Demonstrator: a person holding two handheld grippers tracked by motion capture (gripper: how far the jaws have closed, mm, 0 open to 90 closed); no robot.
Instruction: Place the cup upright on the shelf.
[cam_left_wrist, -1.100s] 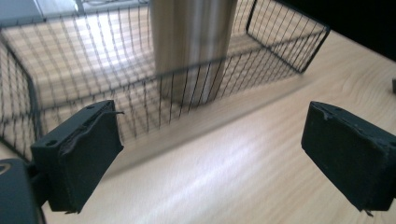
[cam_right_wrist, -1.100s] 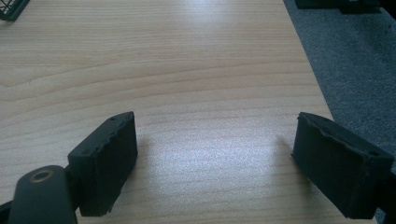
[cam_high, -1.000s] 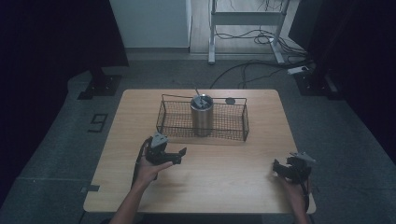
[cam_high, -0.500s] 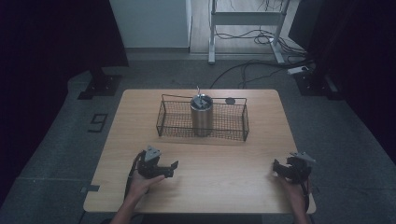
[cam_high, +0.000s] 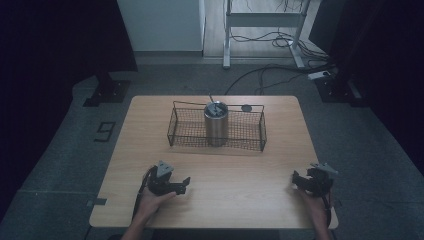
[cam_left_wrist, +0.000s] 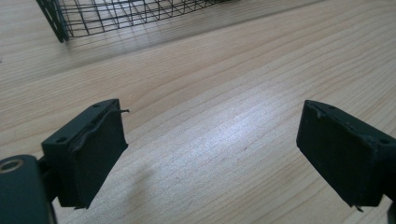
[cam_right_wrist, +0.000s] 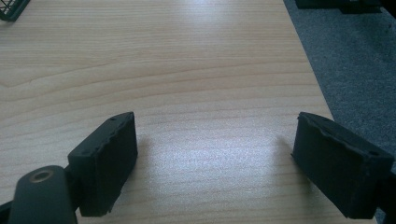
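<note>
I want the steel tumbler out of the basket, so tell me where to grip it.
Grip the steel tumbler on its upper wall, coming from above: it stands upright, topping the wire basket, whose mesh likely blocks a low side approach. Its lid and straw make a rim grip awkward.

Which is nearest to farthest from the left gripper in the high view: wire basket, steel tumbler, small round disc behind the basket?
From the left gripper, at the table's near left:
1. Wire basket, mid-table; its near left corner comes closest.
2. Steel tumbler, upright inside the basket at its middle.
3. Small round disc, on the table behind the basket, right of the tumbler.
</note>
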